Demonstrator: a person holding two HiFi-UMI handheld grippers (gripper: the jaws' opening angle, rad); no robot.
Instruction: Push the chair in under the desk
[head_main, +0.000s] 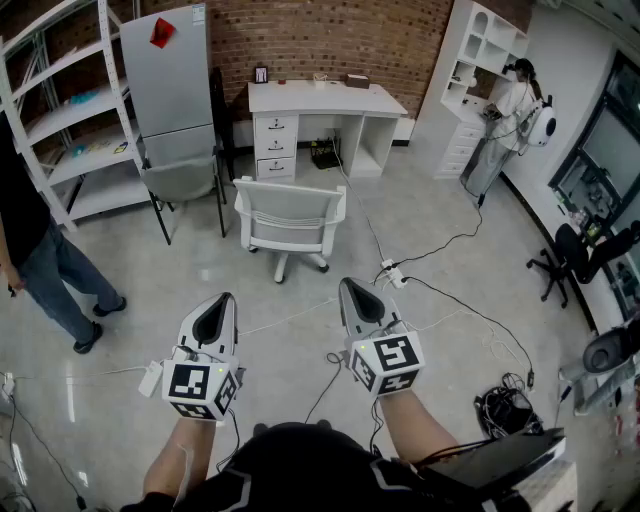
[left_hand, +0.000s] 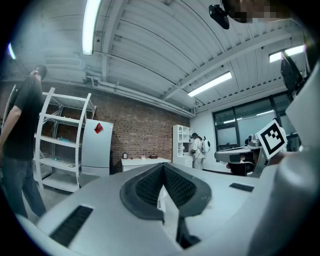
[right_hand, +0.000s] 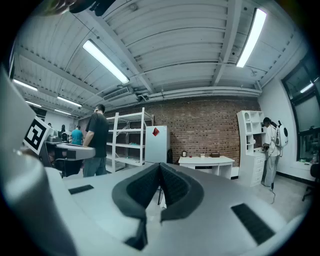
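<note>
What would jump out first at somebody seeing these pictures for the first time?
The white swivel chair stands alone mid-floor, backrest towards the camera, apart from the white desk against the brick wall. In the foreground the left gripper and right gripper, both shut and empty, point towards it. A red diamond sticker stands out on the grey fridge at upper left.

White chair (head_main: 288, 225) standing upright on floor, backrest facing viewer, seat pointing toward desk, staying well apart from it. White desk (head_main: 325, 100) standing against brick wall, drawers at left.
</note>
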